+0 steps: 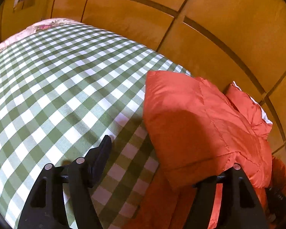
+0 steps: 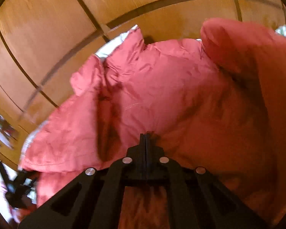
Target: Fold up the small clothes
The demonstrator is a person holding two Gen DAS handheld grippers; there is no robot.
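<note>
Green-checked tabletop (image 1: 57, 87) carries a puffy orange jacket (image 1: 196, 126): light, soft, slippery. My right claw (image 2: 145, 135) pinches it; my left claw (image 1: 162, 152) gapes wide. Seams give surest purchase.

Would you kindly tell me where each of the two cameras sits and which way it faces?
Left wrist: on the left gripper, facing along open fingers over the green checked cloth and red garment; wooden panels behind.
Right wrist: on the right gripper, fingers shut on the red garment.
Shared: the garment and the panels.
</note>
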